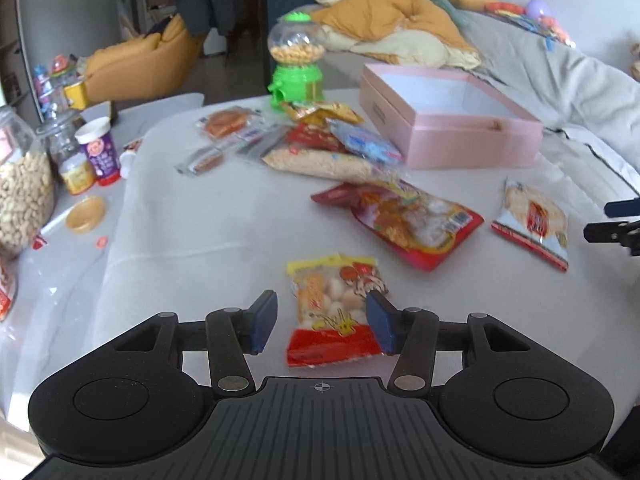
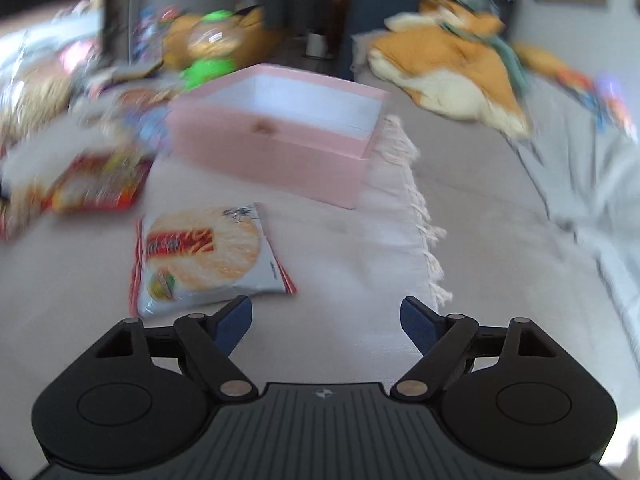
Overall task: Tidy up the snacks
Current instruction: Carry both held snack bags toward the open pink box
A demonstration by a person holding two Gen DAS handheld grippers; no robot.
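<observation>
An open pink box point(image 1: 452, 120) stands on the cloth-covered table, also in the right wrist view point(image 2: 280, 136). My left gripper point(image 1: 322, 322) is open, its jaws on either side of a yellow-and-red snack bag point(image 1: 334, 308) lying flat. My right gripper point(image 2: 326, 324) is open and empty above the cloth, just right of a white rice-cracker bag point(image 2: 204, 256), which also shows in the left wrist view point(image 1: 534, 222). A larger red snack bag point(image 1: 404, 222) and a pile of several snack packets point(image 1: 320, 148) lie left of the box.
A green candy dispenser point(image 1: 296, 60) stands behind the pile. Jars of nuts point(image 1: 20, 192), a purple cup point(image 1: 100, 152) and a lid point(image 1: 85, 214) sit at the left. Orange and cream bedding point(image 1: 392, 28) lies on the sofa behind. The cloth's fringe point(image 2: 416, 216) runs right of the box.
</observation>
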